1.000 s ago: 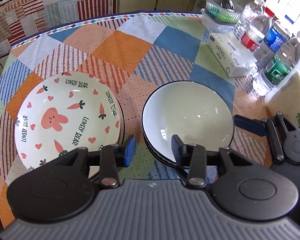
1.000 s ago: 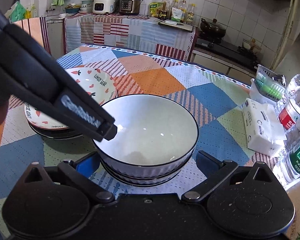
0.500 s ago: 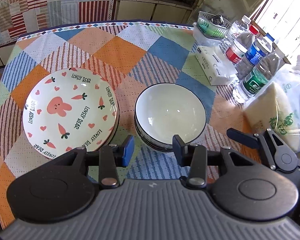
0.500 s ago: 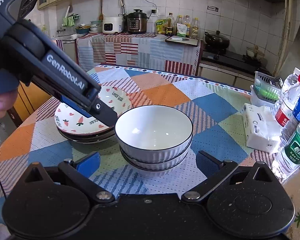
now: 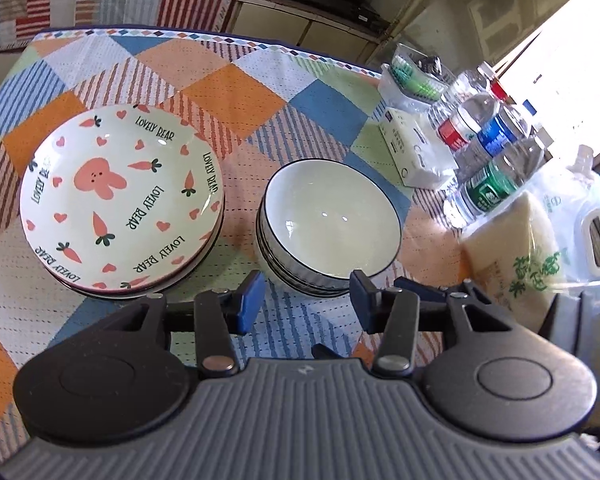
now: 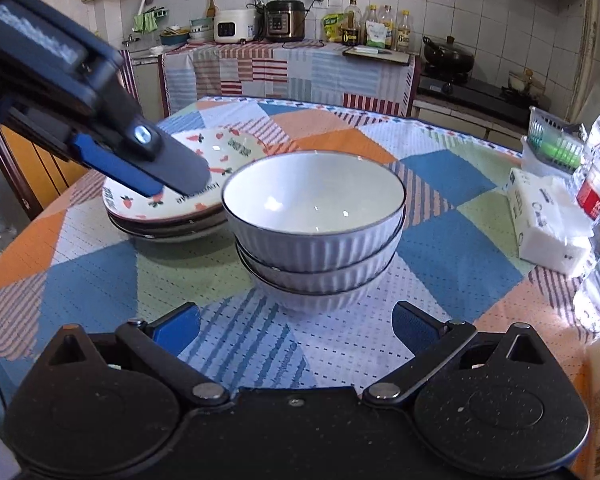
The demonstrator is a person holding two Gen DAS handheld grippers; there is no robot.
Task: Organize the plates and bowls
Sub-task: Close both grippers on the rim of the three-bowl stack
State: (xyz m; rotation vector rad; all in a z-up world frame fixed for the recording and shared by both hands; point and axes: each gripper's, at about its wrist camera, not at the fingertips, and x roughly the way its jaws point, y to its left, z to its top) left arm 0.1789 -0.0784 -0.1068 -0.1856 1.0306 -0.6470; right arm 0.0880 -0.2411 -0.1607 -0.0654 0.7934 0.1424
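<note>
Left gripper (image 5: 306,300) now wider apart, empty, farther back from bowl stack (image 5: 328,226).

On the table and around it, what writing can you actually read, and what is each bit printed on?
"LOVELY BEAR": repeated around the rabbit-and-carrot plate, the top one of its stack.
Green characters on the pale bag: too blurred to read.
Labels on the water bottles: too small to read.
Print on the tissue pack: too small.
White lettering on the left tongs, seen from the right wrist: blurred.
Labels on the counter bottles: unreadable.
</note>
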